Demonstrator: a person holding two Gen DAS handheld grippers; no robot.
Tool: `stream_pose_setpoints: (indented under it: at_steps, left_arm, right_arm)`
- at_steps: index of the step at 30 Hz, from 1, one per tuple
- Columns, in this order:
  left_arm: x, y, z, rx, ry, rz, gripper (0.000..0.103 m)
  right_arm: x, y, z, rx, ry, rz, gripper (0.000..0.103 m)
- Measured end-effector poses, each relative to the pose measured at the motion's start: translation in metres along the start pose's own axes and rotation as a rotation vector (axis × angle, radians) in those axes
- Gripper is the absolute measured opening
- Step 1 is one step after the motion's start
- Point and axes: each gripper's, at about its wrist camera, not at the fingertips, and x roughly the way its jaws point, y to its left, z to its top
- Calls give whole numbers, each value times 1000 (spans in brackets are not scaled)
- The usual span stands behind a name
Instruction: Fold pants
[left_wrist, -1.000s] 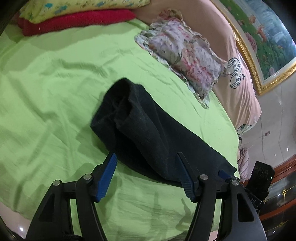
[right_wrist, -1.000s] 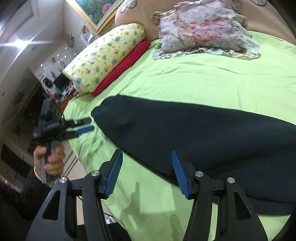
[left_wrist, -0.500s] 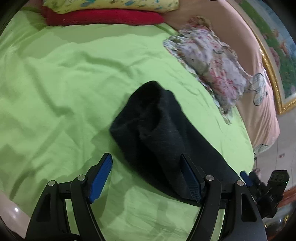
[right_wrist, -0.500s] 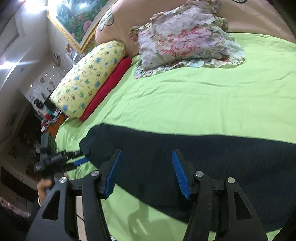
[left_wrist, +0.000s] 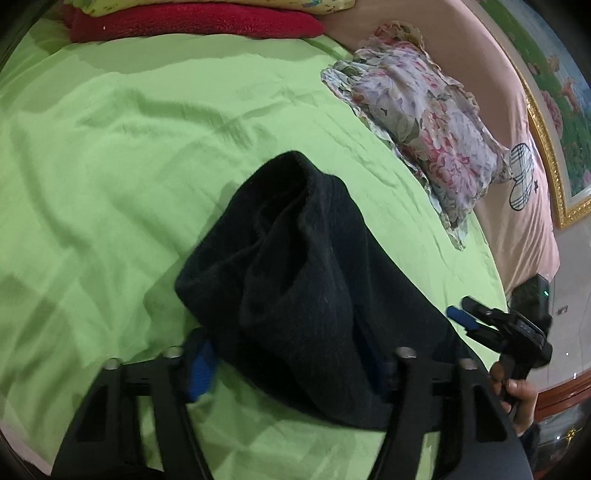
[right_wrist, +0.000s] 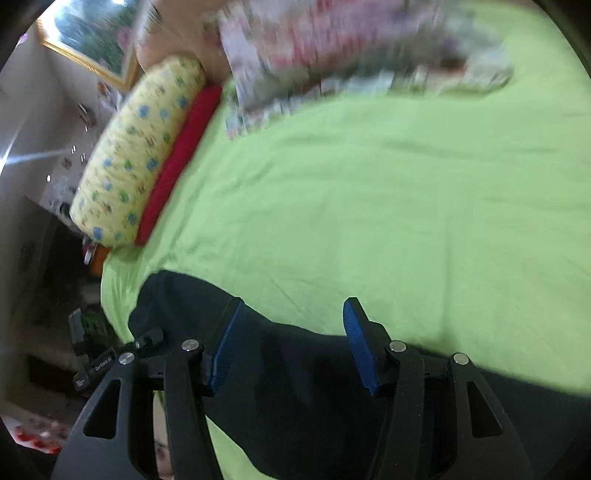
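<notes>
Dark navy pants (left_wrist: 295, 280) lie in a long strip on the green bed sheet (left_wrist: 129, 155). In the left wrist view their near end bulges up over my left gripper (left_wrist: 288, 363); the jaws are open, one on each side of the cloth, with the right pad hidden under it. The right gripper (left_wrist: 476, 317) shows at the pants' far edge, held by a hand. In the right wrist view my right gripper (right_wrist: 291, 343) is open, low over the pants (right_wrist: 295, 387), with the cloth between its blue pads (right_wrist: 356, 339). The left gripper (right_wrist: 110, 354) shows at the pants' left end.
A floral pillow (left_wrist: 417, 110) lies at the head of the bed against a pink headboard (left_wrist: 517, 155). A red bolster (left_wrist: 192, 22) and a yellow patterned pillow (right_wrist: 136, 155) lie along one side. The bed edge falls away near both grippers. A gold-framed painting (left_wrist: 554, 122) hangs behind.
Both grippers have moved forward and down onto the pants. The left jaws now straddle the bunched end; the right jaws now sit over the cloth, and its view is blurred by motion.
</notes>
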Motion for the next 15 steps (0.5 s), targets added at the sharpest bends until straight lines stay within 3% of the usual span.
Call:
stream_pose_setpoints:
  at_steps: [3, 6, 10, 13, 15]
  left_arm:
    - [5, 3, 3, 14, -2, -8, 40]
    - [7, 5, 2, 39, -11, -25, 35]
    - [6, 6, 0, 79, -21, -68, 24]
    - [-9, 5, 1, 99, -34, -137, 21]
    - [-34, 1, 3, 120, -79, -206, 21]
  right_arm:
    - [28, 0, 6, -17, 161, 39, 50]
    - [45, 10, -3, -81, 249, 2, 42]
    - [43, 20, -15, -122, 240, -27, 23]
    - [28, 45, -31, -199, 188, -71, 18]
    - [7, 66, -42, -247, 104, -97, 18]
